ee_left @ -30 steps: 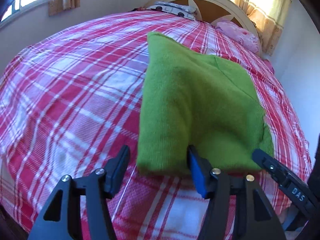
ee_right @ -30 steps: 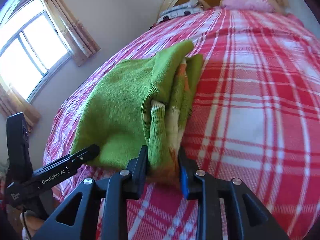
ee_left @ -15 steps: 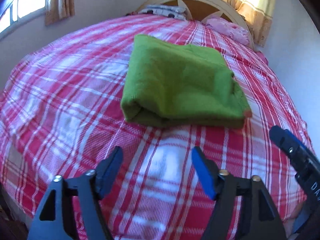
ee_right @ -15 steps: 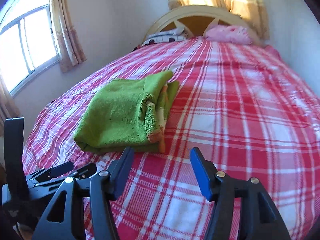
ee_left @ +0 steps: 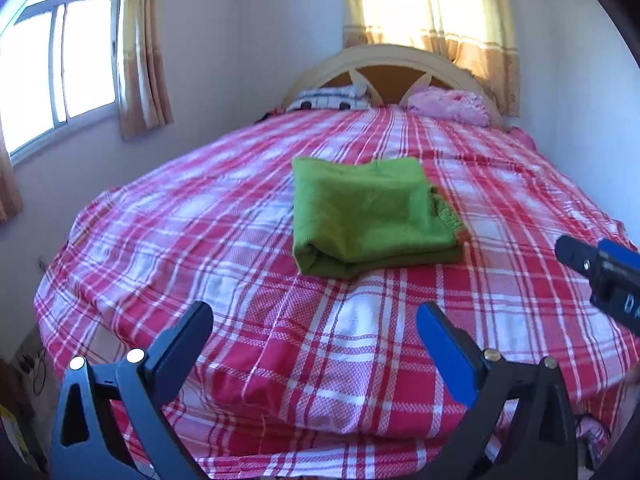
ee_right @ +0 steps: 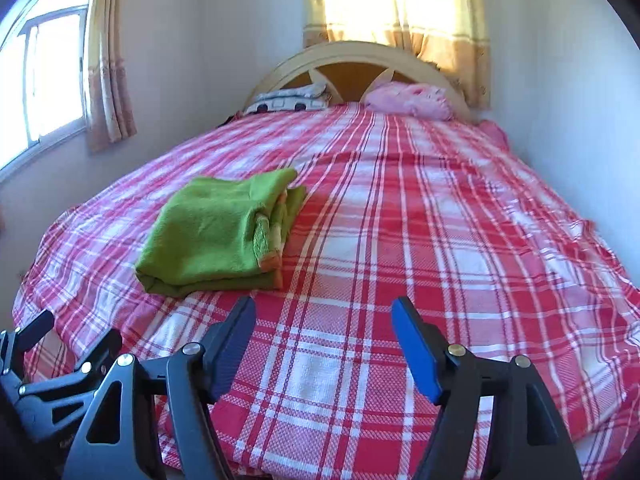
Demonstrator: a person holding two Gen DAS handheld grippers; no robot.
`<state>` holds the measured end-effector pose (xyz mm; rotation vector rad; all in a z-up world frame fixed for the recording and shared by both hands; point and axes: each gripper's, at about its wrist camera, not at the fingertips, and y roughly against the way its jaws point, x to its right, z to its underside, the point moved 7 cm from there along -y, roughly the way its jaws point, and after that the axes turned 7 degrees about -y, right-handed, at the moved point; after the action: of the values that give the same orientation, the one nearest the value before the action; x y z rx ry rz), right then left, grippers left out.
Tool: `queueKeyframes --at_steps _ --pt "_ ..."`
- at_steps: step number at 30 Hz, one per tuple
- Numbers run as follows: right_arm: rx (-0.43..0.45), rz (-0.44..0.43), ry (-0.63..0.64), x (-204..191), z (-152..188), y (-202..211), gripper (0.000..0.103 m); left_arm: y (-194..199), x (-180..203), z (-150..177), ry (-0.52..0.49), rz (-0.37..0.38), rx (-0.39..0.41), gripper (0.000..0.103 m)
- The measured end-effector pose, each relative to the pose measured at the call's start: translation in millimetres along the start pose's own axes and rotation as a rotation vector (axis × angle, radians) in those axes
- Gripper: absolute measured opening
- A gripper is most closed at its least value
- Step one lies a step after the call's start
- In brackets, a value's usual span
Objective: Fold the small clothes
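A folded green knit garment (ee_left: pixel 368 212) lies flat in the middle of the red plaid bed (ee_left: pixel 240 280); it also shows in the right wrist view (ee_right: pixel 218 230), with an orange-trimmed cuff at its right edge. My left gripper (ee_left: pixel 314 330) is open and empty, held back near the foot of the bed. My right gripper (ee_right: pixel 322 328) is open and empty too, to the right of the garment and well short of it. The right gripper's tip also shows at the left wrist view's right edge (ee_left: pixel 600 264).
A pink pillow (ee_left: pixel 448 104) and a black-and-white patterned pillow (ee_left: pixel 328 98) lie against the arched headboard (ee_left: pixel 384 60). Curtained windows are on the left wall and behind the headboard. A wall runs close along the bed's right side.
The right gripper let go of the garment's edge and both grippers pulled back toward the foot of the bed. The folded garment now lies alone on the bed.
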<state>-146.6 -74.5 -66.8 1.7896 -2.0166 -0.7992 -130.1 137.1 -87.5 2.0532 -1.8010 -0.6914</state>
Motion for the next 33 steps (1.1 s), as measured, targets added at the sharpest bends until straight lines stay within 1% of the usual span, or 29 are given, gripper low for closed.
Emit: queueKeyframes --at_steps 5,7,9,10,12,15,18,23,26,29,33 --pt "0.094 -0.008 0.009 -7.7 -10.8 35.1 0.072 28.5 -1.2 -14.0 0.012 -0.008 0.091 0.103" --pt "0.157 -0.008 0.038 -13.8 -16.4 53.5 0.074 39.0 -2.9 -19.6 0.007 -0.023 0.122 0.103" --pt "0.211 0.000 0.061 -17.5 -21.2 68.1 0.079 50.5 -4.2 -24.9 0.002 -0.035 0.152 0.103" --pt "0.252 0.002 0.073 -19.2 -23.8 79.2 0.080 55.7 -4.8 -27.6 0.000 -0.037 0.166 0.103" --pt "0.302 -0.003 0.085 -21.9 -27.3 94.3 0.083 66.7 -5.9 -32.8 0.003 -0.030 0.195 0.103" --pt "0.366 -0.027 0.101 -25.4 -29.4 116.7 0.085 80.0 -5.3 -38.2 0.009 -0.024 0.217 0.103" --pt "0.415 -0.055 0.120 -26.6 -27.0 134.1 0.086 91.3 -7.1 -41.9 0.022 -0.038 0.222 0.103" --pt "0.529 -0.046 0.129 -15.2 -19.9 161.6 0.094 112.7 -8.5 -46.2 0.047 -0.058 0.262 0.103" --pt "0.554 -0.043 0.118 -10.9 -20.4 169.9 0.094 122.4 -5.9 -46.6 0.050 -0.058 0.290 0.103" --pt "0.532 -0.070 0.094 -9.1 -21.9 168.6 0.095 128.2 1.1 -47.6 0.027 -0.062 0.304 0.103" --pt "0.511 -0.084 0.086 -12.3 -27.1 160.4 0.095 129.8 5.1 -48.3 0.005 -0.077 0.311 0.103"
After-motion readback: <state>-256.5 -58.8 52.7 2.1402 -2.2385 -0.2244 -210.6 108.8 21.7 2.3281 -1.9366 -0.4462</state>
